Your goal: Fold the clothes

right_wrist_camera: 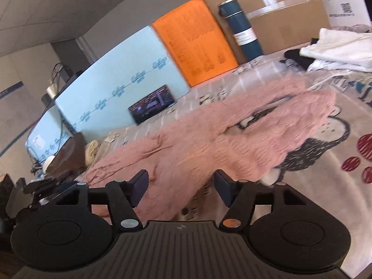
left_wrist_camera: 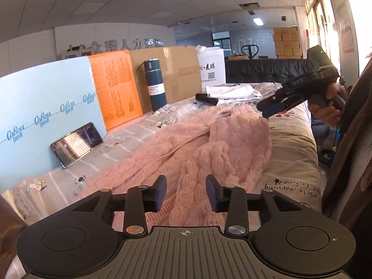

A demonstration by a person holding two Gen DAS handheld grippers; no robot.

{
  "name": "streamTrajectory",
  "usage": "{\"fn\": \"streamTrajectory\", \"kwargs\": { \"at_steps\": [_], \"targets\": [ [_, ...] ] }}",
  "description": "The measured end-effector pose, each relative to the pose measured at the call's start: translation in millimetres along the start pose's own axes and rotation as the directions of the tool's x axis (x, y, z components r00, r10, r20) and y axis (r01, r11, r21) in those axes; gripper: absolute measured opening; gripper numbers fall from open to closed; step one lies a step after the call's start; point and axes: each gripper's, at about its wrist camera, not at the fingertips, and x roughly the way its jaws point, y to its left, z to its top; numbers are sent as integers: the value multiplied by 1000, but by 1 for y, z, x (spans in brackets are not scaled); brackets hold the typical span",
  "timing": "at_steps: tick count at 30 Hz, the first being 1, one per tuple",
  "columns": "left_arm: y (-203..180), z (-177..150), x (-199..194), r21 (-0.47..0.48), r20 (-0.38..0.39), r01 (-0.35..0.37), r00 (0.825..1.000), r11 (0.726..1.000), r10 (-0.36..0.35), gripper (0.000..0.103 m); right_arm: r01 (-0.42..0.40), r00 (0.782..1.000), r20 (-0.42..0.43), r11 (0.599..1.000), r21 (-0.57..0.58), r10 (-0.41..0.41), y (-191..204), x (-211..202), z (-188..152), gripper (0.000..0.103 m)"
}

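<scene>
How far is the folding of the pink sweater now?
Done: the pink sweater lies spread on the printed sheet, though rumpled and unfolded. In hand: nothing; the left hand-held gripper and right hand-held gripper are open above it. Left: every fold, and the white clothes piled behind.

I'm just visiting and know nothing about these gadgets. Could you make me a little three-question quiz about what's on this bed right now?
1. True or false: the left claw is clamped on the pink sweater.
2. What leans against the light blue board? A) phone B) flask C) shoe
3. Fill in: the dark blue flask stands upright in front of the ___ box.

Key
1. False: both claws, including the right claw, are open and hold nothing.
2. A, the phone.
3. Cardboard.
</scene>
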Motion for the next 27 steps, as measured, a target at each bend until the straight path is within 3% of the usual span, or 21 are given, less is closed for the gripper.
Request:
{"fn": "streamTrajectory", "kwargs": {
  "at_steps": [1, 2, 3, 6, 9, 10, 12, 14, 16, 18, 20, 22, 23, 24, 26, 27],
  "targets": [
    [-2, -1, -3, -14, -5, 17, 1000, 1000, -17, 50, 85, 996, 23, 996, 14, -86, -9, 1, 5, 71],
    [-4, -2, -3, -15, -15, 34, 999, 999, -35, 67, 170, 984, 36, 985, 41, -172, -20, 2, 10, 71],
    [-6, -2, -3, -17, -25, 52, 998, 998, -53, 75, 238, 970, 36, 967, 89, -241, -33, 5, 14, 71],
    [-4, 1, -4, 5, -27, 8, 1000, 1000, -8, 75, 333, 934, 45, 912, 239, -353, -69, 11, 26, 71],
    [22, 10, -6, -59, 18, -118, 993, 991, 119, 77, 399, 891, 136, 890, 219, -433, -82, 15, 48, 71],
    [36, 13, -6, -110, 19, -178, 983, 978, 181, 79, 398, 888, 155, 893, 207, -432, -85, 19, 58, 72],
    [74, 14, 3, -263, -25, -261, 964, 929, 264, 81, 358, 910, 137, 909, 214, -391, -99, 36, 81, 74],
    [108, 6, 15, -429, -112, -315, 948, 847, 296, 80, 344, 921, 104, 911, 229, -374, -111, 56, 97, 74],
    [129, -5, 32, -483, -205, -380, 925, 789, 320, 78, 355, 925, 63, 910, 212, -376, -117, 79, 110, 74],
    [136, -14, 47, -502, -284, -419, 906, 756, 313, 71, 352, 932, 25, 918, 184, -363, -116, 100, 114, 74],
    [134, -21, 60, -501, -316, -394, 912, 771, 261, 55, 344, 938, -19, 925, 158, -346, -115, 119, 115, 69],
    [123, -22, 65, -448, -320, -403, 906, 798, 278, 40, 374, 927, -38, 923, 91, -372, -107, 134, 112, 45],
    [117, -21, 66, -412, -321, -411, 901, 813, 293, 23, 381, 925, -32, 924, 35, -380, -101, 140, 110, 35],
    [113, -20, 67, -399, -313, -407, 903, 822, 295, 16, 385, 922, -26, 923, -22, -385, -95, 145, 108, 16],
    [97, -14, 68, -310, -300, -437, 888, 844, 349, 12, 357, 934, -17, 933, -47, -358, -91, 149, 104, 12],
    [94, -9, 68, -272, -283, -456, 880, 847, 382, 11, 372, 928, 6, 925, -77, -373, -87, 149, 104, 11]
  ]
}}
